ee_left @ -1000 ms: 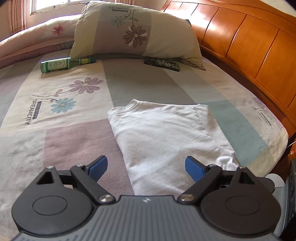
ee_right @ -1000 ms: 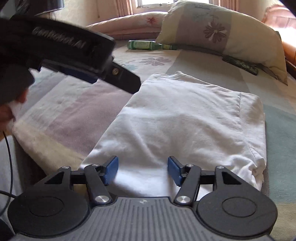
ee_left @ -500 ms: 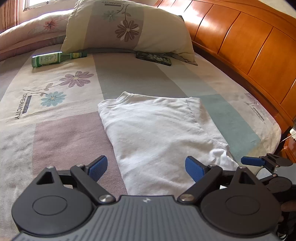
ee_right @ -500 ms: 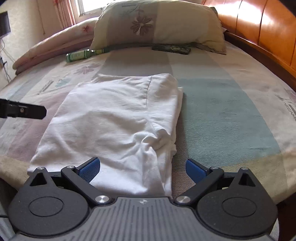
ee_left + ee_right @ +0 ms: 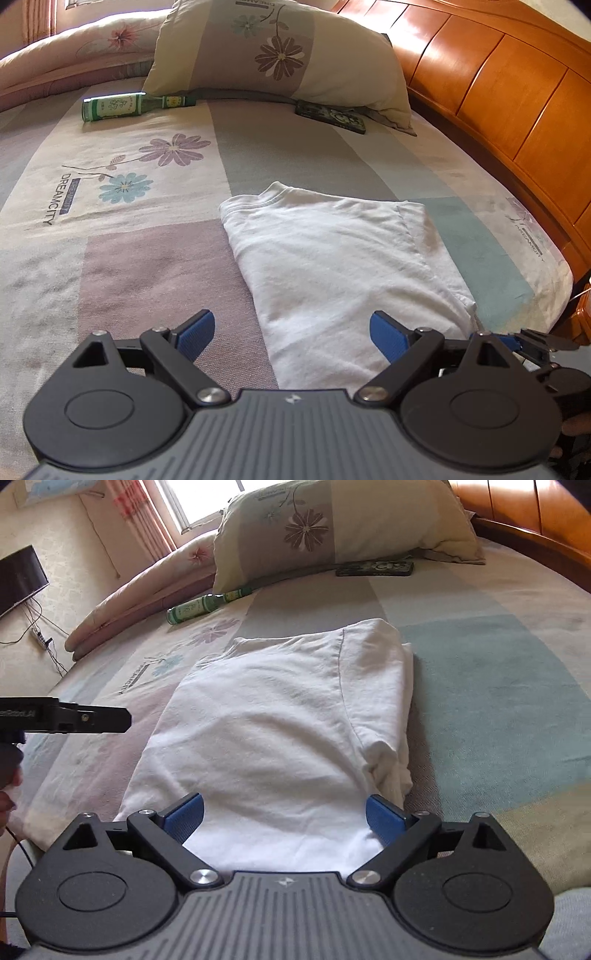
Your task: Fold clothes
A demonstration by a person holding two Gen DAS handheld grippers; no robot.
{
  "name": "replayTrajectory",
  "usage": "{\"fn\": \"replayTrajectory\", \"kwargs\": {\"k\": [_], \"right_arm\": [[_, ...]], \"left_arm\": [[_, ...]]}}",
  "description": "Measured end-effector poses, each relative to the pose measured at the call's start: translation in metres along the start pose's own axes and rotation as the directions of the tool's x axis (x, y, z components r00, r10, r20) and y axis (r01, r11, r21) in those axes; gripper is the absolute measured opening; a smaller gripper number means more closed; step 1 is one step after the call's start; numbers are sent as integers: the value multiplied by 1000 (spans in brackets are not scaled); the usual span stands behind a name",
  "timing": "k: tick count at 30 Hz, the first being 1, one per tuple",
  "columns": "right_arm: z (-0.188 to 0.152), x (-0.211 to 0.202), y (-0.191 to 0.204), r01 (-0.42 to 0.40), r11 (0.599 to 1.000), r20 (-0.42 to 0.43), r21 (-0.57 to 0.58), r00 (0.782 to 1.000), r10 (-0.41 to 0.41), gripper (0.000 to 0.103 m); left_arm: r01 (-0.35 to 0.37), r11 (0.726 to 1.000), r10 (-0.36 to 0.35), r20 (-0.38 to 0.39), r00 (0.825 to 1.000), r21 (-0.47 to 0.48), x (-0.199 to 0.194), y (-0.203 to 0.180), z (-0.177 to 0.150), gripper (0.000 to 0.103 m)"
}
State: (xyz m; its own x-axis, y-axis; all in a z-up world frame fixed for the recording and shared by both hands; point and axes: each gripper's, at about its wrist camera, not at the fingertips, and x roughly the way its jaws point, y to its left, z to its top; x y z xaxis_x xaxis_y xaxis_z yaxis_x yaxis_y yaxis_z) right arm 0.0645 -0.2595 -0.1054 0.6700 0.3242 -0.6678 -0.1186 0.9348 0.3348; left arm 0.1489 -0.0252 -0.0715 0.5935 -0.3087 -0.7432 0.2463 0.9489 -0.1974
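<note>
Both sets of jaws are held spread wide, with nothing pinched between them. On the left gripper [image 5: 291, 330], the near left edge of the white T-shirt [image 5: 332, 266] is framed between the blue pads, while the right gripper [image 5: 283, 814] is held over the garment's near hem. The T-shirt is seen lying partly folded on the bed [image 5: 140, 266], sleeve tucked in along its right side, collar pointed away toward the pillow [image 5: 280, 55]. Farther back, a green bottle [image 5: 129, 106] is laid on its side just left of the pillow, and a dark flat case [image 5: 330, 116] is set at the pillow's right corner. A wooden headboard [image 5: 498, 99] is seen along the right.
</note>
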Motion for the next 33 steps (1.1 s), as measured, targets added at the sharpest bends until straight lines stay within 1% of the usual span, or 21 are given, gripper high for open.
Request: {"fn": "replayTrajectory", "kwargs": {"k": [2,5,8,10,11,13,15,17,18,20,23,26,28,31,33], "right_arm": [[1,-11,5,8,1000,25,-9,1000,-8,103],[8,-10,12,-16,999,59,-34,998,18,103],[9,3,9,-16,1000,10,-14,1000,16,103],[4,6,1,28,1000,-27,13,999,-28,103],[3,2,-4,25,999,-19,29,1000,-25,103],[5,-7,-12,14,998,-1,63,1000,-14,103],[16,-14,-25,-24,994,32,109,999,20,103],[30,-13,-41,-68,982,43,177,997,61,103],[38,-9,-52,-94,972,34,216,995,89,103],[50,2,-75,-145,947,7,288,989,149,103],[67,24,-96,-153,924,-64,349,980,187,103],[74,45,-112,-183,903,-114,390,963,244,103],[76,56,-122,-213,878,-126,430,948,292,103],[79,61,-128,-235,856,-122,460,938,323,103],[81,65,-128,-248,851,-111,462,936,333,103]], "left_arm": [[20,1000,-20,1,1000,2,4,-4,3,91],[51,998,-51,-2,999,33,9,-17,4,91],[72,995,-71,-14,997,68,10,-25,0,91],[74,994,-73,-22,997,75,11,-25,-3,91],[72,995,-70,-25,997,71,12,-23,-4,91],[73,997,-72,-23,997,37,14,-15,-2,91],[79,997,-79,-22,997,-8,17,-5,1,91],[103,993,-105,-38,994,-62,23,6,1,91],[114,989,-119,-45,992,-89,25,11,1,91],[136,980,-146,-59,988,-143,30,21,1,91],[166,960,-188,-77,979,-224,38,37,1,91],[193,933,-230,-92,969,-304,46,53,1,91],[210,911,-260,-100,960,-356,52,63,1,91],[249,884,-315,-110,943,-395,62,69,4,91],[277,869,-349,-112,930,-410,69,71,8,93]]}}
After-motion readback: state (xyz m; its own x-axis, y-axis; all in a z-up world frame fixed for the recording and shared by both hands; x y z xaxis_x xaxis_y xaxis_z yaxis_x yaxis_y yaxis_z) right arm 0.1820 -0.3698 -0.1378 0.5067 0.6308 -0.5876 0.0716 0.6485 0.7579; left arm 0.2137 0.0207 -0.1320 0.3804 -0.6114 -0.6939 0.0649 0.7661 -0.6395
